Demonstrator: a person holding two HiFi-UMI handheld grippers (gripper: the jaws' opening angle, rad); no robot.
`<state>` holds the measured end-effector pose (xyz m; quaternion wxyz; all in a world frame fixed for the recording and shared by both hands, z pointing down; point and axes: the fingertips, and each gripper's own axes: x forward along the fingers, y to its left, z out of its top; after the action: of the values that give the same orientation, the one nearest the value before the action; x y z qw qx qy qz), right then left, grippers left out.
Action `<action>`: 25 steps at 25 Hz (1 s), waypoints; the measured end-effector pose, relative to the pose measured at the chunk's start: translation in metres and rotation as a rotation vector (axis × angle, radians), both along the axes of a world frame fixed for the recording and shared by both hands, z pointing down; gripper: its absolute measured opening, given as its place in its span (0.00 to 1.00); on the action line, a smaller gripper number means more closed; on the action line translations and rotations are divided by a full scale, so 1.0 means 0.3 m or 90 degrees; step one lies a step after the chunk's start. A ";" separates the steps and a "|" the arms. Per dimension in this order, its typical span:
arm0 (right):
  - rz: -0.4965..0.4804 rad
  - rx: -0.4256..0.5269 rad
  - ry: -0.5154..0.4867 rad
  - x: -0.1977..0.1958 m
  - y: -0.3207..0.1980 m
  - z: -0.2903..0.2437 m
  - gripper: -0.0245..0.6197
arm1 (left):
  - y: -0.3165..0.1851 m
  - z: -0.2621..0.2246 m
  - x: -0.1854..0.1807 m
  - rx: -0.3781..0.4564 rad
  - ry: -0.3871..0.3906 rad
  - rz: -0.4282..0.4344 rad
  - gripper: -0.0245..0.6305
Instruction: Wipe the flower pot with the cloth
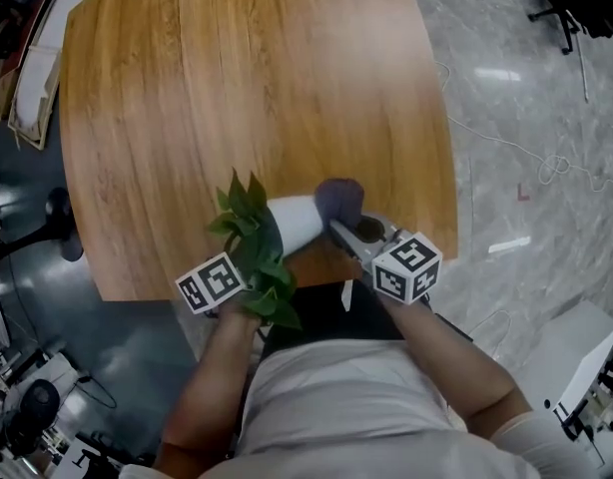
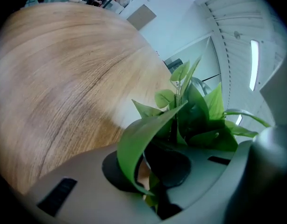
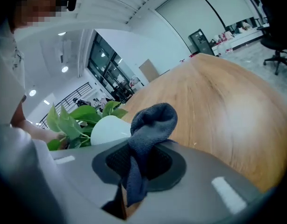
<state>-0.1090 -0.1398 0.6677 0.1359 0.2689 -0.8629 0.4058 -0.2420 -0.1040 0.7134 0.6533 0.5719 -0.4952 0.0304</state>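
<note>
Wooden table [image 1: 237, 68] with rounded corners across upper head view, pale marble floor [image 1: 526, 118] to its right, darker floor to its left. Office background in right gripper view: glass partitions, ceiling lights, a desk chair far right.

At near edge of table: white flower pot [image 1: 297, 223], tipped onto its side, mouth toward person's left, narrow bottom end toward person's right. Cannot tell whether resting on table or held just above it. Green plant [image 1: 252, 218] spilling out of pot's mouth, leaves spread over left gripper's marker cube.

Left gripper [image 2: 143, 167]: jaws nearly together, clamped on plant, leaves and stems pinched between dark pads, more leaves fanning up ahead of jaws. Pot itself not visible in left gripper view.

Right gripper [image 3: 134, 167]: jaws closed on dark grey cloth [image 3: 153, 120], cloth bunched up above pads with a tail hanging down between them. In head view, cloth bundle against pot's bottom end. In right gripper view, pot just left of cloth, leaves beyond it.

Person's forearms and light shirt at bottom of head view.
</note>
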 end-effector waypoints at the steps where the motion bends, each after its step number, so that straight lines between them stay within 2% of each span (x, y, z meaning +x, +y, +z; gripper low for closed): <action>1: -0.002 0.003 -0.003 -0.014 0.007 -0.016 0.13 | -0.001 0.003 -0.002 -0.003 0.003 -0.007 0.07; 3: -0.035 0.024 -0.030 -0.090 0.043 -0.098 0.14 | 0.000 0.011 -0.008 -0.015 0.015 -0.030 0.07; 6: -0.124 0.040 -0.098 -0.251 0.154 -0.235 0.14 | 0.015 0.009 -0.006 -0.038 0.043 -0.062 0.07; 8: -0.157 0.041 -0.121 -0.304 0.202 -0.262 0.14 | 0.020 0.007 0.002 -0.048 0.063 -0.077 0.07; 10: -0.147 0.039 -0.119 -0.283 0.202 -0.224 0.13 | 0.021 0.014 0.005 -0.052 0.077 -0.089 0.07; 14: -0.064 0.002 -0.062 -0.122 0.141 -0.061 0.14 | 0.011 0.023 0.000 -0.049 0.085 -0.088 0.07; 17: -0.014 -0.036 -0.026 -0.040 0.100 0.029 0.14 | -0.003 0.021 -0.004 -0.032 0.060 -0.060 0.07; 19: -0.009 -0.043 -0.030 -0.047 0.093 0.015 0.14 | -0.006 0.017 -0.004 -0.020 0.034 -0.035 0.08; 21: -0.027 -0.026 -0.060 -0.097 0.090 -0.072 0.14 | -0.009 0.006 -0.009 -0.002 -0.004 0.002 0.08; 25: -0.072 0.016 -0.136 -0.192 0.063 -0.243 0.14 | -0.038 -0.029 -0.031 0.057 -0.115 0.111 0.08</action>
<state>-0.1667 -0.1209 0.5947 0.0624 0.1768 -0.8912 0.4130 -0.2512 -0.1154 0.7047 0.5745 0.6366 -0.5012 0.1164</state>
